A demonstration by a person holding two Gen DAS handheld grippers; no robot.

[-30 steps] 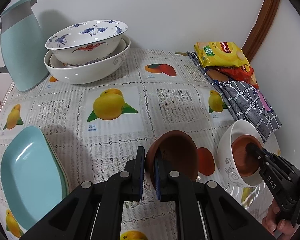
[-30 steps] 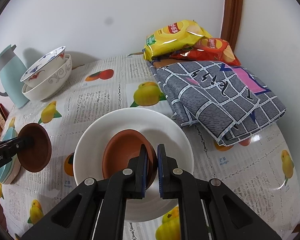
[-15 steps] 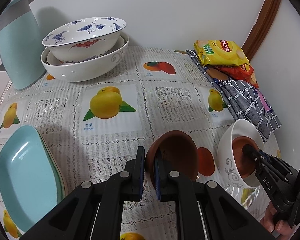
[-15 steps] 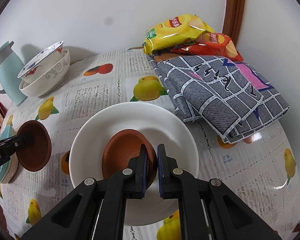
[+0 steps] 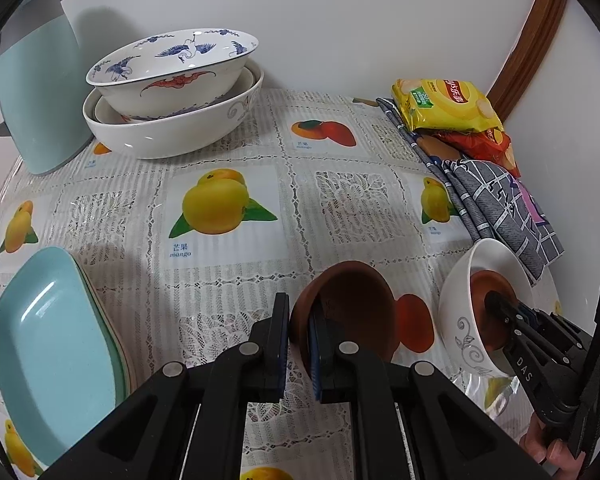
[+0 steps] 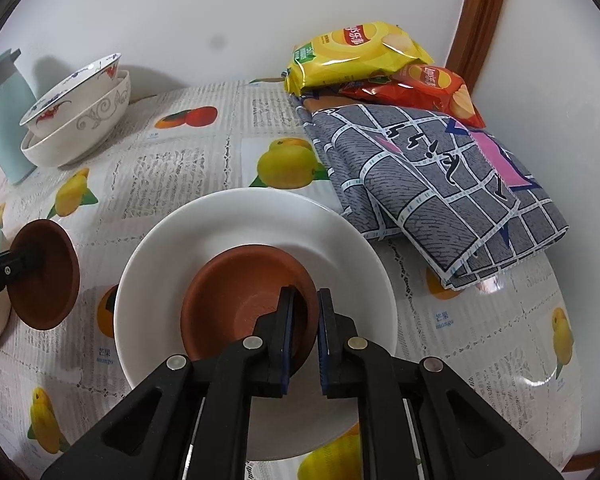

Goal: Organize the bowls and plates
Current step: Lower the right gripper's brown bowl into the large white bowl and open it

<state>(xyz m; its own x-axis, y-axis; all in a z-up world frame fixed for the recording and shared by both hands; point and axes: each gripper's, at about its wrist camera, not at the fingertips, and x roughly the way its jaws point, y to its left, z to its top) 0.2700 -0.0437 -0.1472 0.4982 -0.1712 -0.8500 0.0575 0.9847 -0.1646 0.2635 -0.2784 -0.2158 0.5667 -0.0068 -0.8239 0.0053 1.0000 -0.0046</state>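
Note:
My left gripper (image 5: 299,320) is shut on the rim of a brown clay bowl (image 5: 352,308), held above the tablecloth; the bowl also shows in the right wrist view (image 6: 48,276). My right gripper (image 6: 304,308) is shut on the rim of a second brown clay bowl (image 6: 236,296), which sits tilted inside a white bowl (image 6: 204,232). In the left wrist view the white bowl (image 5: 460,320) is at the right with my right gripper (image 5: 496,304) reaching into it. A blue-patterned bowl (image 5: 172,68) is stacked in larger white bowls (image 5: 172,136) at the back left. Stacked teal plates (image 5: 48,340) lie at the left.
A teal jug (image 5: 40,96) stands at the back left by the wall. Chip bags (image 6: 360,56) and a folded grey checked cloth (image 6: 432,188) lie at the back right. The table edge runs along the right and near side.
The left view has drawn a little closer to the stacked bowls. Both grippers still hold their brown bowls, and the right one has shifted slightly within the white bowl.

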